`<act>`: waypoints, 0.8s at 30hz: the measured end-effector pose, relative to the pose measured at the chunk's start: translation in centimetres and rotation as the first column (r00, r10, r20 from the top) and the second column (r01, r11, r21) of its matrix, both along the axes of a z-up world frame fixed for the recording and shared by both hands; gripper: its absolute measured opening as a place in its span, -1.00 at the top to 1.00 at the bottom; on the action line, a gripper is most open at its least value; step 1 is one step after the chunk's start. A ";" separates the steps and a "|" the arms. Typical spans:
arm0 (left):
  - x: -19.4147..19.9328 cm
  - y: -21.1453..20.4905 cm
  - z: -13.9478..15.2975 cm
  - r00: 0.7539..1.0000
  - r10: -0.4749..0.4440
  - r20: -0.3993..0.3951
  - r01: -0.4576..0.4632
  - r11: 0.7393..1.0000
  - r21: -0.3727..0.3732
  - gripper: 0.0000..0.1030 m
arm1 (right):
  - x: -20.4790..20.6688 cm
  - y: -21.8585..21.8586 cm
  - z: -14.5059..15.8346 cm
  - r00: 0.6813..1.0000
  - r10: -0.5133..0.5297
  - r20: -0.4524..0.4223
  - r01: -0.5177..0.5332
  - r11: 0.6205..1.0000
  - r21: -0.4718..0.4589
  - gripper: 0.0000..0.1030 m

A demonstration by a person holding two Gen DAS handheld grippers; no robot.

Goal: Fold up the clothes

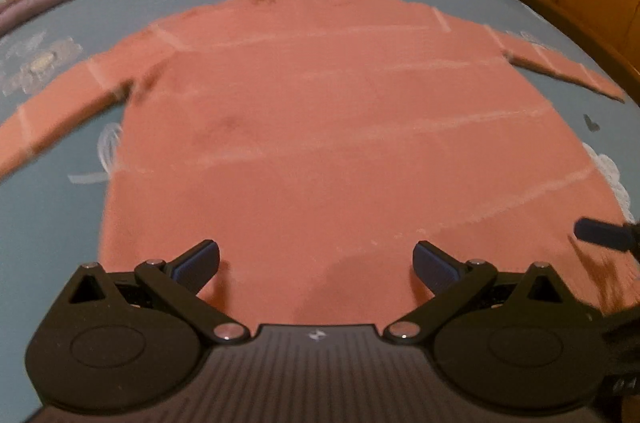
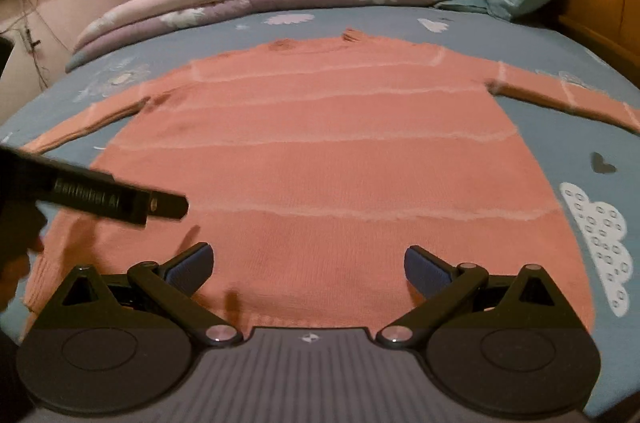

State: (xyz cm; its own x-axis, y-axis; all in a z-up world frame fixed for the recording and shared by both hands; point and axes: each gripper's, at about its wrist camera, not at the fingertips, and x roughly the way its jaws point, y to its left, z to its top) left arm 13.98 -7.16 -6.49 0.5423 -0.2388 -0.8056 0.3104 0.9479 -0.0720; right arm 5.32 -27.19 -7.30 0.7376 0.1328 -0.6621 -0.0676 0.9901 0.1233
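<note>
Pre-fold: sweater [image 1: 320, 143] lies flat on the bed [image 1: 52, 215], sleeves spread, hem nearest both claws. Left claw [image 1: 318, 265] and right claw [image 2: 308, 265] both wide, empty, hovering over the hem, pointed toward the collar. Likely next: grab a sleeve or side edge, fold inward.
</note>
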 end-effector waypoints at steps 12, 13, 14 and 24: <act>-4.0 -1.1 -0.6 0.998 0.026 -0.065 -0.020 0.996 0.082 -0.98 | -0.4 -2.3 -0.1 0.991 -0.083 -0.103 0.084 0.996 0.008 -1.00; -4.2 -1.1 -0.5 0.997 0.027 -0.079 -0.020 0.996 0.087 -0.98 | -0.3 -2.5 -0.1 0.990 -0.088 -0.111 0.090 0.996 0.016 -1.00; -4.5 -1.1 -0.5 0.995 0.030 -0.091 -0.022 0.996 0.089 -0.98 | -0.3 -2.6 0.0 0.989 -0.093 -0.119 0.097 0.995 0.025 -1.00; -6.8 -0.2 0.4 0.997 -0.005 -0.072 0.011 0.997 0.079 -0.98 | -0.1 -3.3 -0.6 0.978 -0.152 -0.141 0.157 0.987 0.025 -1.00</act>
